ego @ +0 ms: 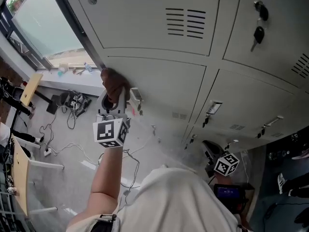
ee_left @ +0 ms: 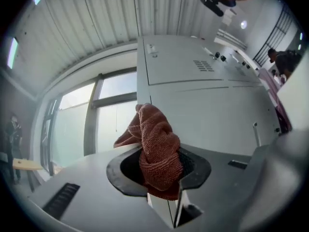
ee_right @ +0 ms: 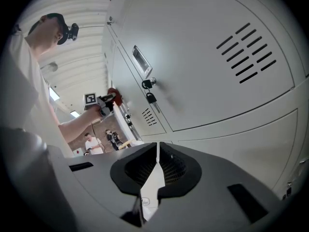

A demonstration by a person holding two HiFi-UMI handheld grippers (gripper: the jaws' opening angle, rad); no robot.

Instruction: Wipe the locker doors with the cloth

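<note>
A bunched reddish-brown cloth (ego: 114,85) (ee_left: 157,151) is pinched in my left gripper (ego: 116,96) (ee_left: 159,170), which is shut on it. The cloth presses against the left edge of a grey locker door (ego: 159,88) in the head view. In the left gripper view the locker doors (ee_left: 207,105) stretch away to the right past the cloth. My right gripper (ego: 217,156) (ee_right: 157,166) hangs low beside the lower lockers, jaws shut with nothing between them. The right gripper view shows a locker door (ee_right: 203,66) with vents close ahead, and the left gripper (ee_right: 107,100) far off.
Keys (ego: 259,30) hang from a lock at the upper right. A window (ego: 38,23) lies left of the lockers, with cables (ego: 72,105) on the floor and wooden furniture (ego: 24,178) at the left edge. People (ee_right: 94,144) stand in the distance.
</note>
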